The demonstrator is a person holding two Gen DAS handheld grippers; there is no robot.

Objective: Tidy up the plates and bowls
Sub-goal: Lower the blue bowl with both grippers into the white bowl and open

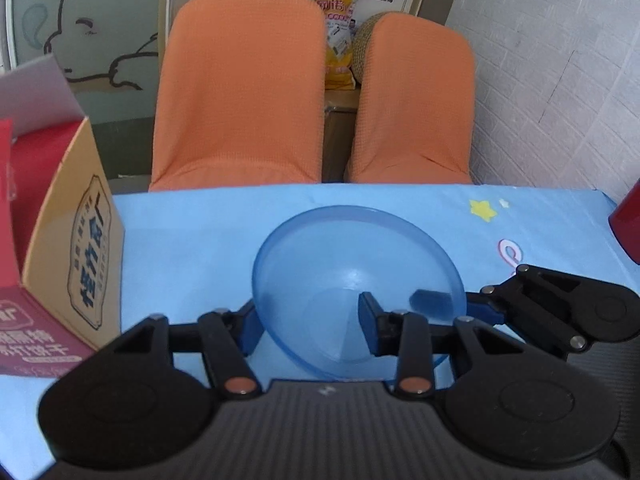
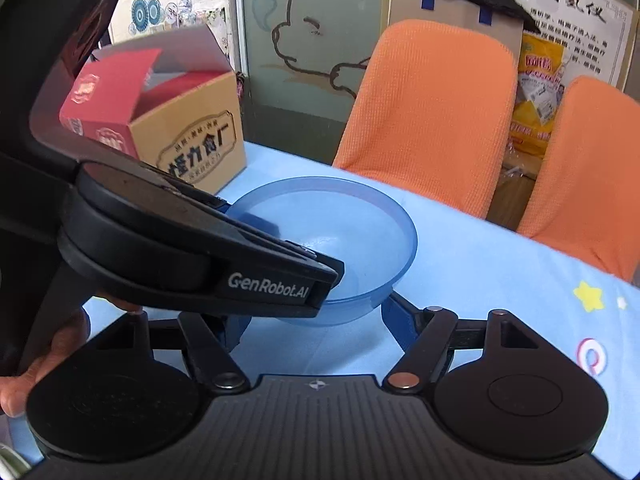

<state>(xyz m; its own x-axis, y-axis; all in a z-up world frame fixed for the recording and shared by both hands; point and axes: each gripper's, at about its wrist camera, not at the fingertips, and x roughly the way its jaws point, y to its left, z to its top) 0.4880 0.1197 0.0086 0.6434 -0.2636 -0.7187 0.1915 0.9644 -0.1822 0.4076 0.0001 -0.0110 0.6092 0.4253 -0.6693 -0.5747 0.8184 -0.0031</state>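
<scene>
A translucent blue bowl (image 1: 356,272) stands upright on the blue tablecloth (image 1: 192,232). My left gripper (image 1: 310,320) has one finger outside the bowl's near left wall and the other inside it, with a wide gap between them. In the right wrist view the same bowl (image 2: 332,232) sits just ahead of my right gripper (image 2: 316,326), whose fingers are spread wide under the bowl's near side. The left gripper body (image 2: 192,256) crosses in front from the left, partly hiding the bowl and the right gripper's left finger.
An open cardboard box with red flaps (image 1: 76,248) stands at the table's left; it shows in the right wrist view (image 2: 188,136). Two orange chairs (image 1: 240,92) stand behind the far edge. A red object (image 1: 628,224) is at the right edge.
</scene>
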